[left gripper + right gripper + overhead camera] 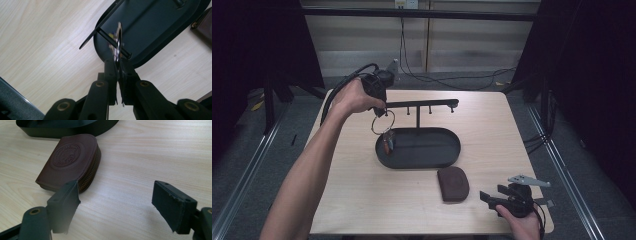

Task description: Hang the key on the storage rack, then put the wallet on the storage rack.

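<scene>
My left gripper (381, 106) is shut on a metal key ring (383, 121), from which a small bunch of keys (387, 142) hangs over the left end of a black oval tray (427, 145). It hovers at the left end of the crossbar (422, 104) of the black hanger stand. In the left gripper view the ring (118, 42) stands edge-on, pinched between the tips of my left gripper (118, 65), beside a peg of the stand (111, 40). My right gripper (116, 195) is open and low over the table, with a brown leather pouch (70, 160) just ahead of its left finger.
The tray (62, 130) lies beyond the pouch (453, 183), which rests on the wooden table in front of it. My right gripper (492, 192) sits near the table's front right corner. Cables run across the floor behind the table.
</scene>
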Demonstrator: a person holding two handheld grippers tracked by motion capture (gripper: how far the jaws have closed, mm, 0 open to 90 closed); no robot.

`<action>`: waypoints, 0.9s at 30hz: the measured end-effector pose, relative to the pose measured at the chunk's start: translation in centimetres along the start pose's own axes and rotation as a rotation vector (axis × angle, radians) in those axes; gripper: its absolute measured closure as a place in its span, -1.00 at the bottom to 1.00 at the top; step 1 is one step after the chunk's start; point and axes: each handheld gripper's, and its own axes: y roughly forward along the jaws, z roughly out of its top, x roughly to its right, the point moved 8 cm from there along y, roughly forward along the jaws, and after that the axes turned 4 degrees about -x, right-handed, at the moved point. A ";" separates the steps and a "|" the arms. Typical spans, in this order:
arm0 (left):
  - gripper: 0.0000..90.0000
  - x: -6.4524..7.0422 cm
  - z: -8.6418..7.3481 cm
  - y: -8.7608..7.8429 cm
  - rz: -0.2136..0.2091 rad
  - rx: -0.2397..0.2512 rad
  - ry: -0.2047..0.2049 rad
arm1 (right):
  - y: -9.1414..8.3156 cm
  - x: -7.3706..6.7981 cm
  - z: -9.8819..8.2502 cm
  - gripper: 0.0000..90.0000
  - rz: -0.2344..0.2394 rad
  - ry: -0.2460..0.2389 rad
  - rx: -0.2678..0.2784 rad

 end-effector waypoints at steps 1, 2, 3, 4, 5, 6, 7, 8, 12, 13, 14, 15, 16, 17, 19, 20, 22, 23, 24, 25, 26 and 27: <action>0.90 0.0 -0.1 0.1 -0.002 -0.003 -0.002 | 0.0 0.0 0.0 -0.52 -0.001 0.000 0.000; 0.90 -0.2 0.0 0.0 0.009 0.004 0.001 | 0.0 0.0 0.0 -0.52 0.000 0.000 0.000; 0.90 -0.2 0.0 0.0 0.005 0.011 -0.001 | 0.1 0.0 0.0 -0.52 0.001 0.001 -0.002; 0.91 -0.2 -0.1 -0.1 -0.004 0.010 -0.005 | 0.1 0.0 0.0 -0.52 0.001 0.001 -0.002; 0.91 -0.2 -0.2 -0.1 -0.009 0.006 -0.006 | 0.1 0.0 0.0 -0.52 0.001 0.003 -0.002; 0.90 -0.2 -0.3 -0.1 -0.008 0.008 -0.011 | 0.1 0.0 0.1 -0.52 0.002 0.003 -0.001; 0.90 -0.2 -0.4 -0.1 -0.014 0.006 -0.013 | 0.1 0.0 0.1 -0.52 0.001 0.004 -0.001; 0.90 -0.2 -0.5 0.0 -0.021 0.007 -0.015 | 0.1 0.0 0.1 -0.52 0.000 0.005 -0.002; 0.83 -0.4 -0.9 0.0 -0.038 0.017 -0.037 | 0.1 0.0 0.1 -0.52 -0.001 0.004 0.001; 0.82 -0.5 -1.1 0.0 -0.045 0.018 -0.038 | 0.1 0.1 0.1 -0.52 -0.001 0.004 0.001; 0.81 -0.5 -1.2 -0.1 -0.049 0.019 -0.043 | 0.1 0.1 0.0 -0.52 -0.002 0.008 -0.001; 0.79 -0.6 -1.3 -0.1 -0.050 0.026 -0.046 | 0.1 0.1 0.0 -0.52 -0.002 0.007 0.001; 0.77 -0.6 -1.4 -0.2 -0.059 0.033 -0.047 | 0.0 0.1 0.0 -0.52 -0.003 0.006 0.001; 0.75 -0.5 -1.5 -0.4 -0.072 0.039 -0.041 | 0.0 0.1 0.0 -0.52 -0.003 0.006 0.001; 0.71 -0.3 -1.5 -0.7 -0.085 0.069 -0.058 | 0.1 0.1 0.0 -0.52 -0.001 0.003 -0.002; 0.69 -0.1 -1.6 -0.8 -0.108 0.081 -0.053 | 0.1 0.1 0.0 -0.52 -0.002 0.004 -0.003; 0.66 0.0 -1.7 -0.9 -0.116 0.094 -0.051 | 0.1 0.0 0.0 -0.52 -0.003 0.001 -0.002; 0.65 0.0 -1.8 -0.9 -0.122 0.098 -0.051 | 0.0 0.1 0.0 -0.52 -0.004 0.003 0.001; 0.63 0.0 -1.8 -0.8 -0.126 0.100 -0.054 | 0.0 0.1 0.0 -0.52 -0.005 0.004 0.003; 0.58 0.1 -1.9 -0.7 -0.142 0.108 -0.062 | 0.0 0.1 0.0 -0.52 -0.006 0.005 0.004; 0.58 0.1 -2.0 -0.6 -0.151 0.113 -0.057 | 0.0 0.1 0.0 -0.52 -0.007 0.009 0.003; 0.57 0.0 -2.1 -0.5 -0.161 0.118 -0.064 | 0.0 0.1 0.0 -0.52 -0.004 0.005 0.001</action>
